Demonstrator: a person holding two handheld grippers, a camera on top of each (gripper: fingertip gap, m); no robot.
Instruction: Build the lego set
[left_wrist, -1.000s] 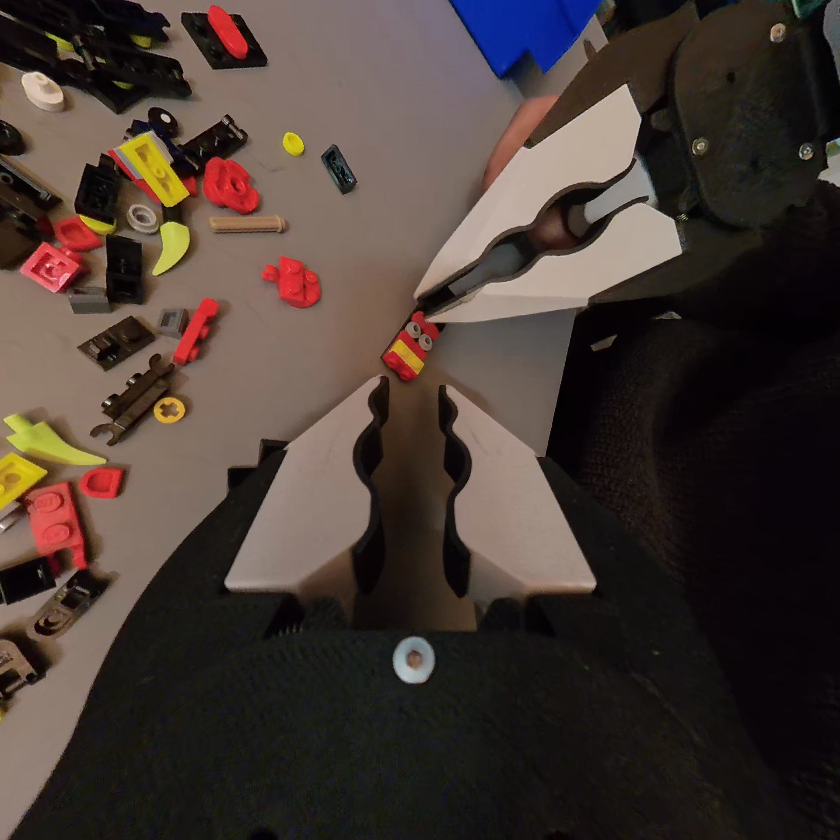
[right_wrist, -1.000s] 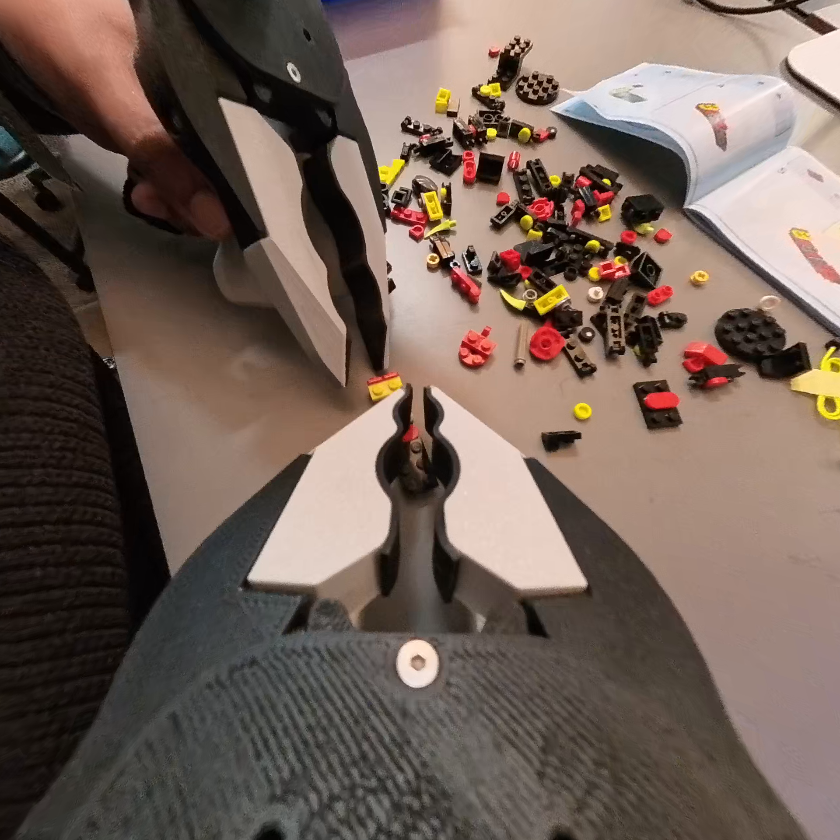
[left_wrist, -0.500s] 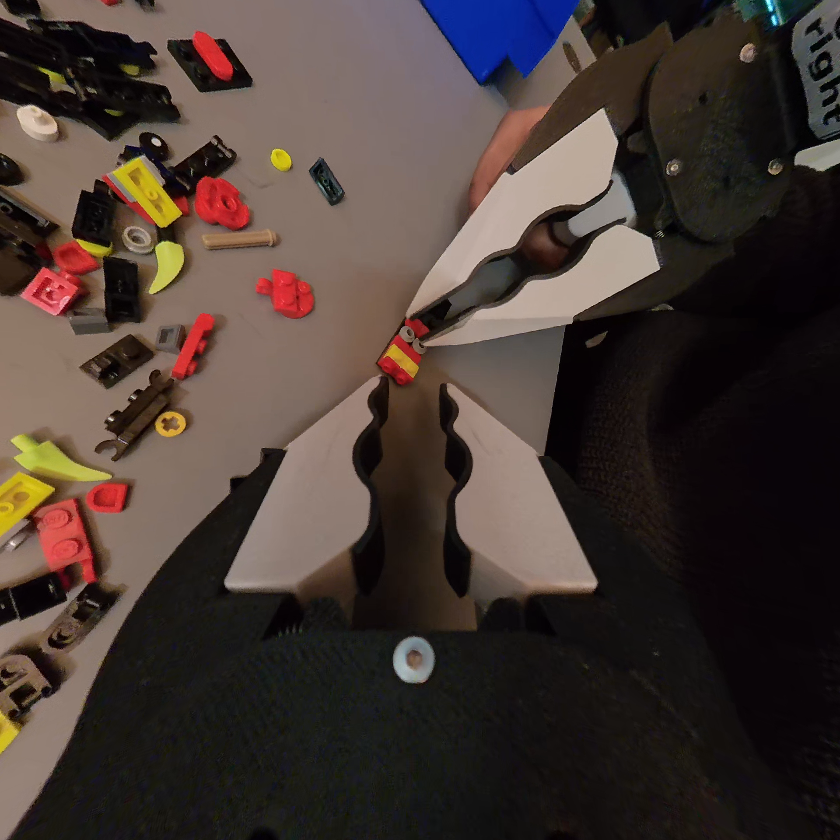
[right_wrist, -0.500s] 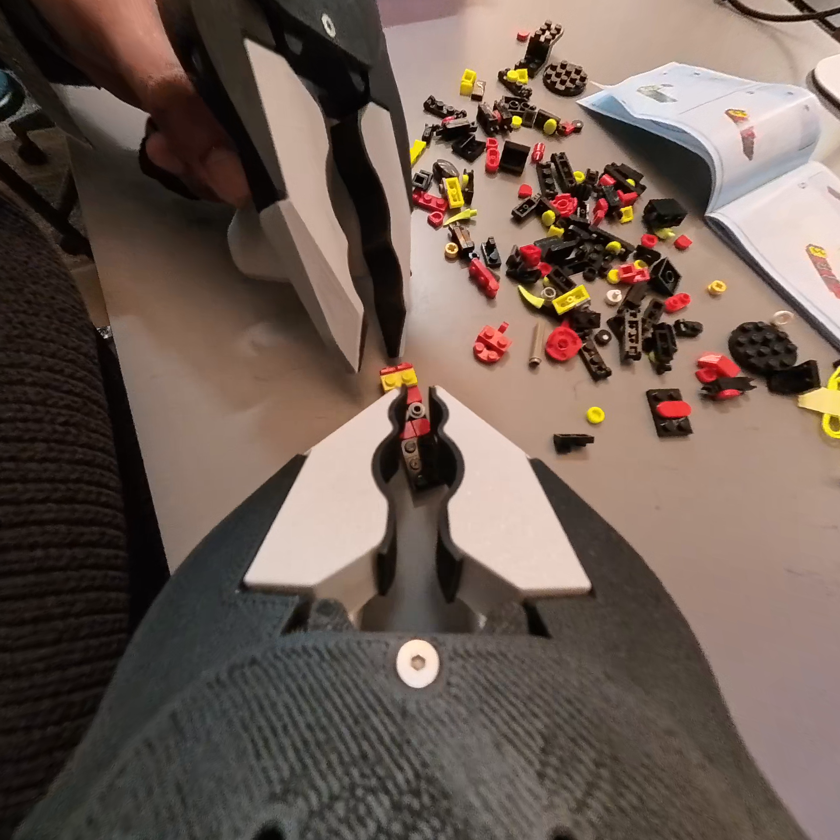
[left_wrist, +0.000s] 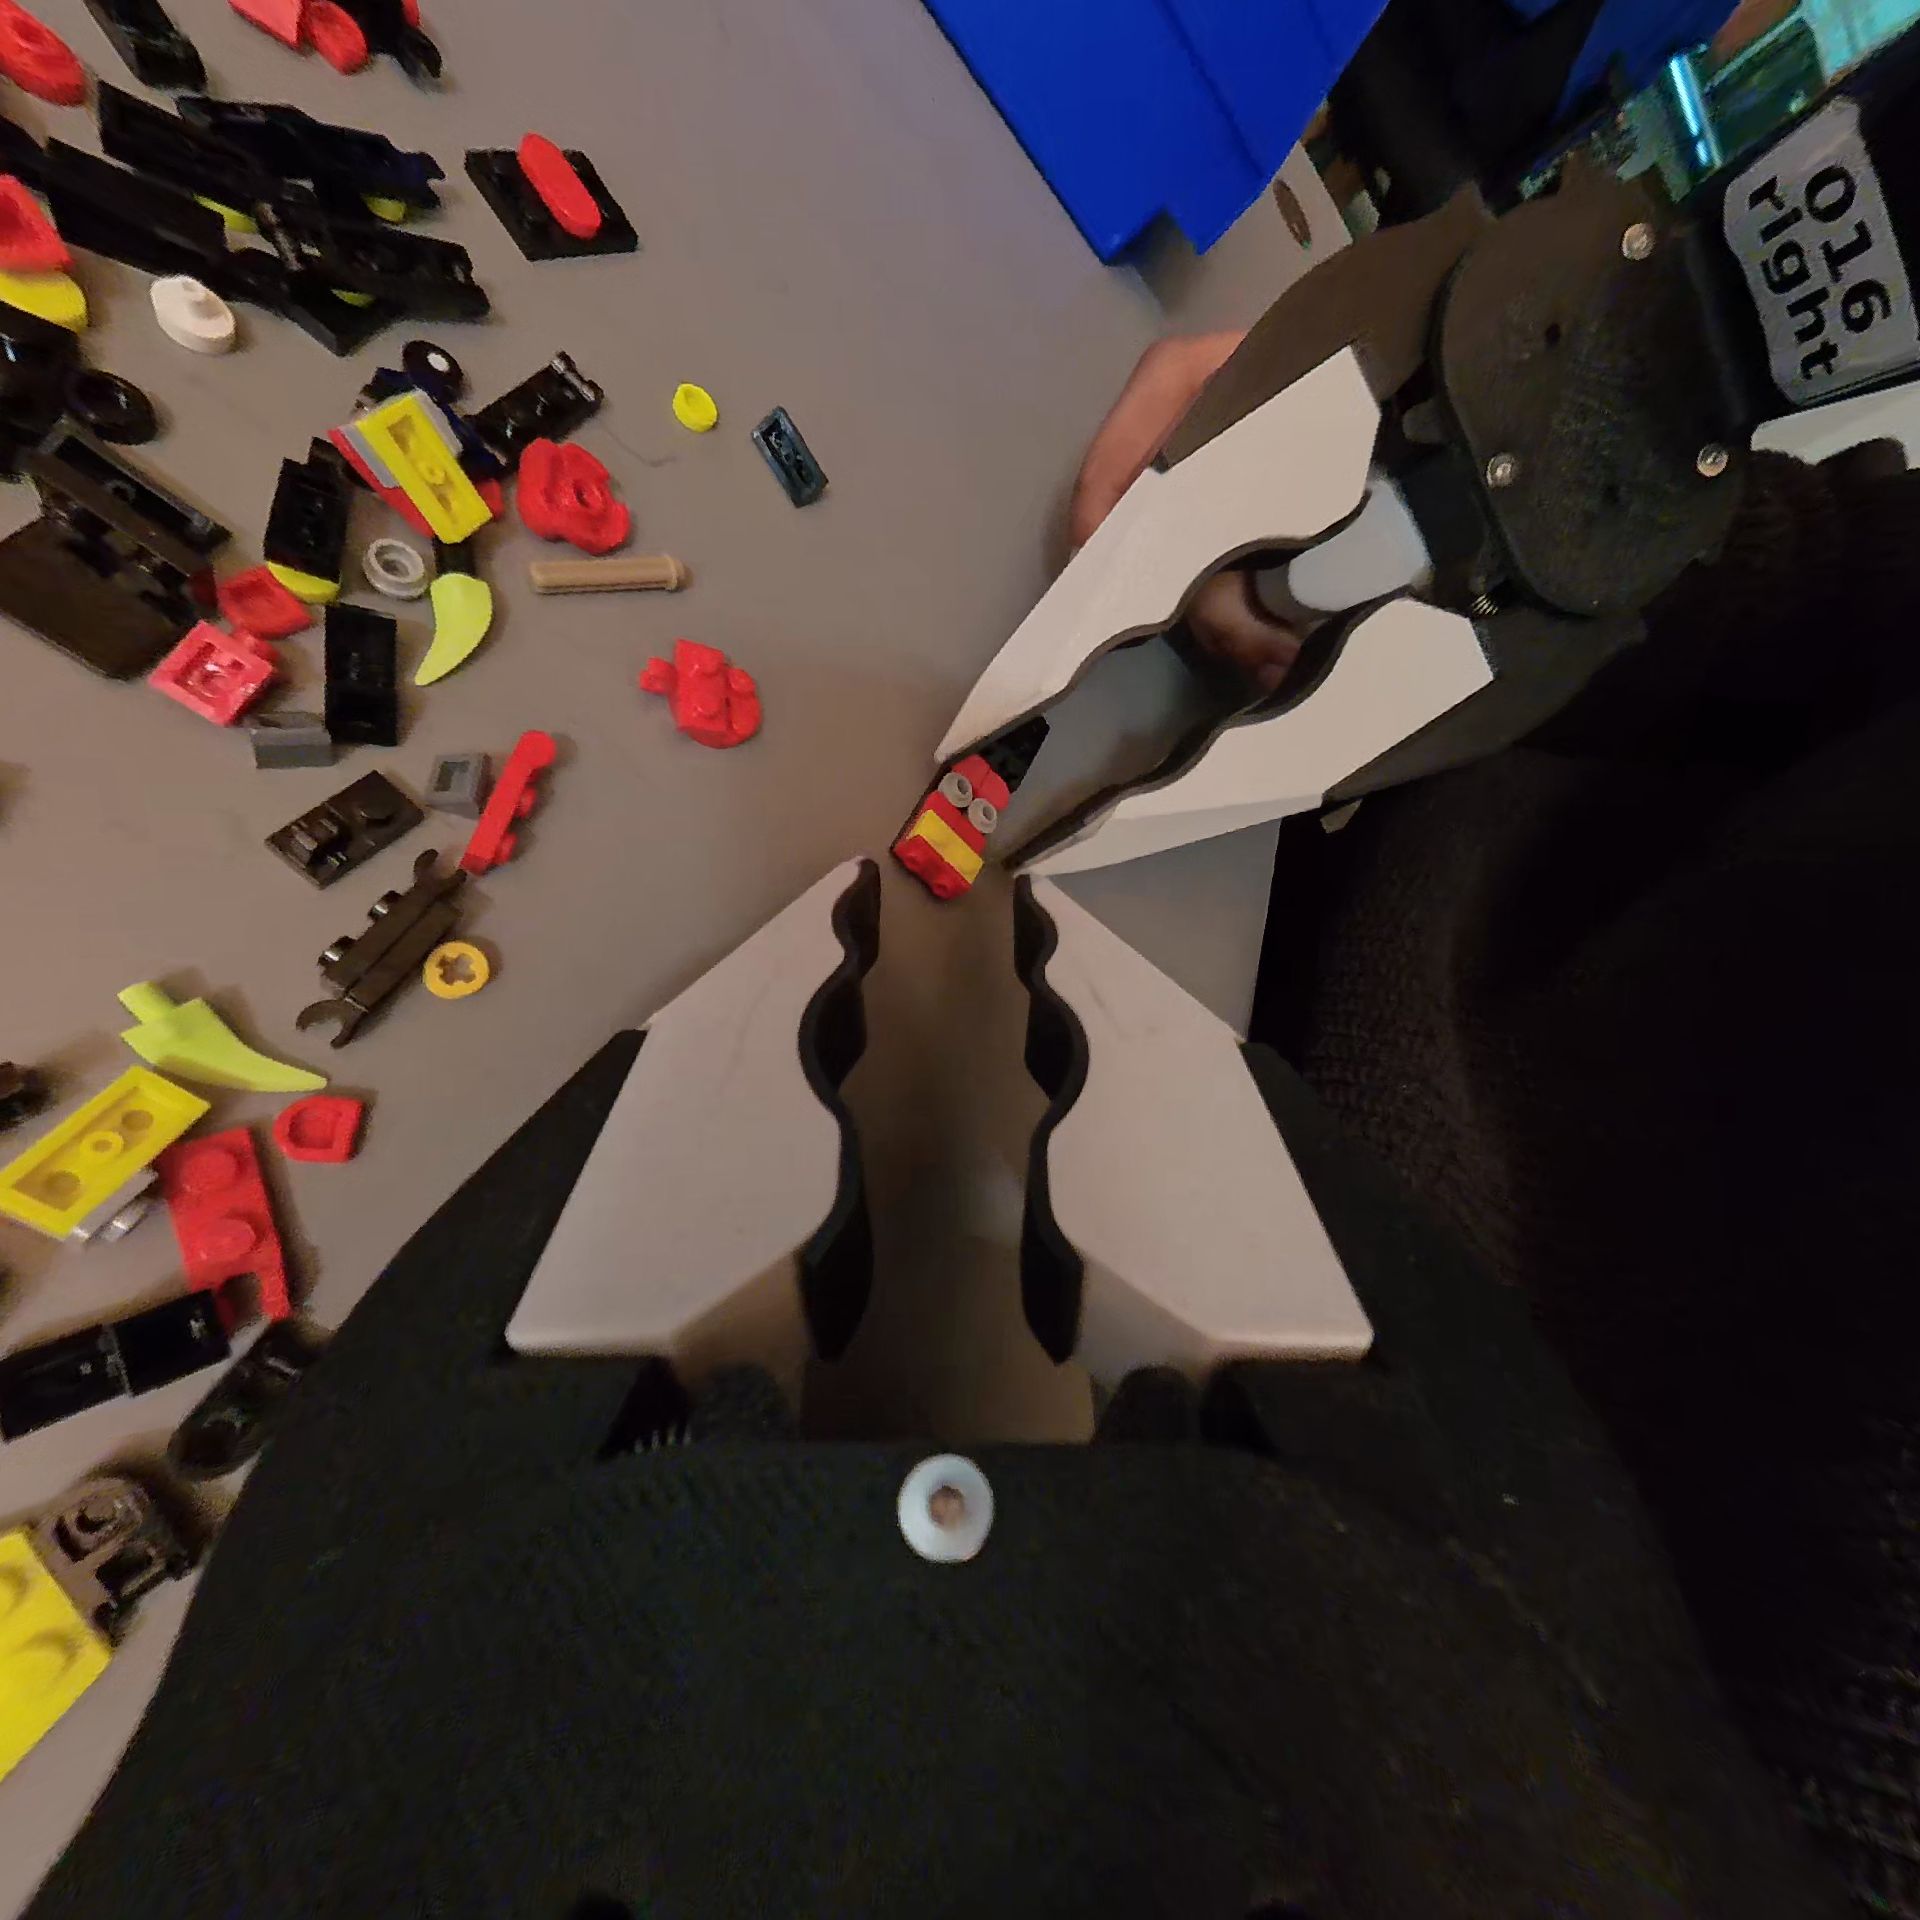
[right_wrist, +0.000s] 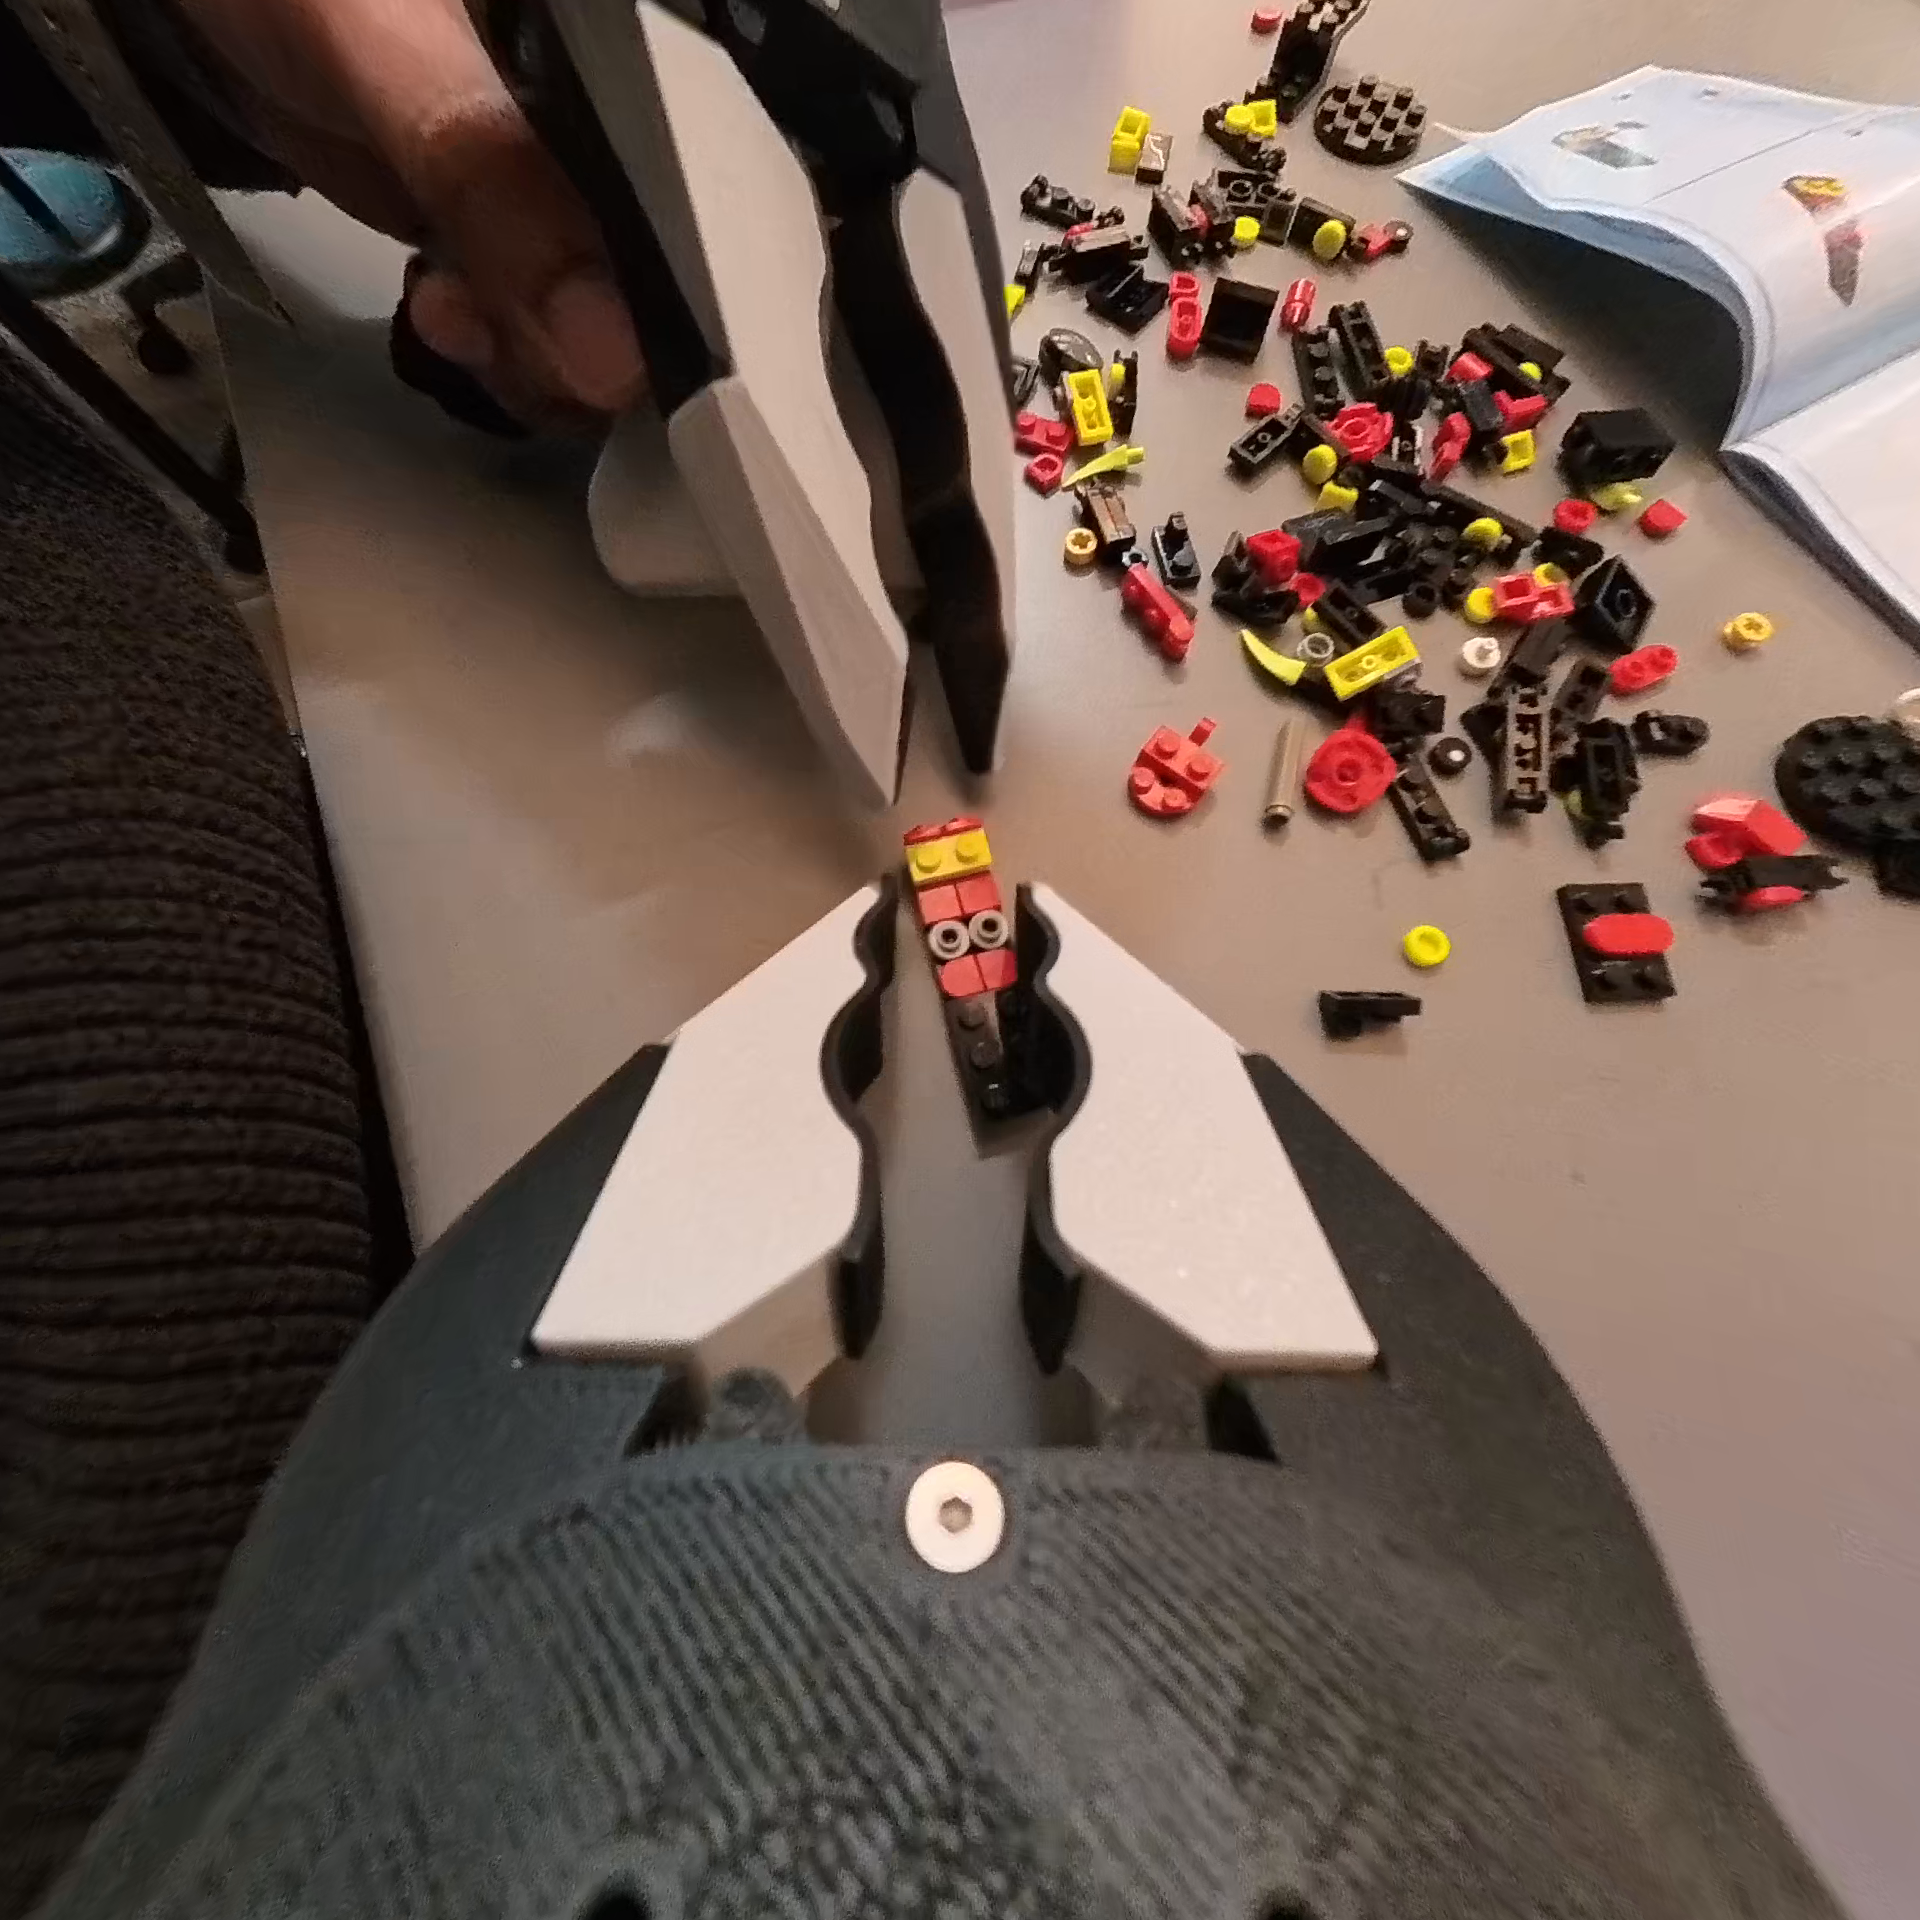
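Since a second ago the right gripper (right_wrist: 956, 904) has let its jaws spread: they were pinched tight around the small assembly (right_wrist: 961, 935) and now stand apart, with the red, yellow and black strip lying between them on the table (right_wrist: 1351, 1299), its black end leaning on the right finger. Whether that finger still bears on it cannot be told; it looks released rather than grasped. The left gripper (left_wrist: 945, 894) has drawn closer, its jaws released and empty, tips just beside the yellow-and-red end of the assembly (left_wrist: 948, 831).

Judged from this, the strip is being passed or re-seated so the left can take the front end while the right regrips for the next brick.

Room is tight here. The table edge (left_wrist: 1262, 935) runs just beside both grippers on the person's side, so a nudge that way could tip the strip off. The loose pile (right_wrist: 1403, 540) and the open booklet (right_wrist: 1714, 239) lie well apart on the far side, leaving bare grey table between.
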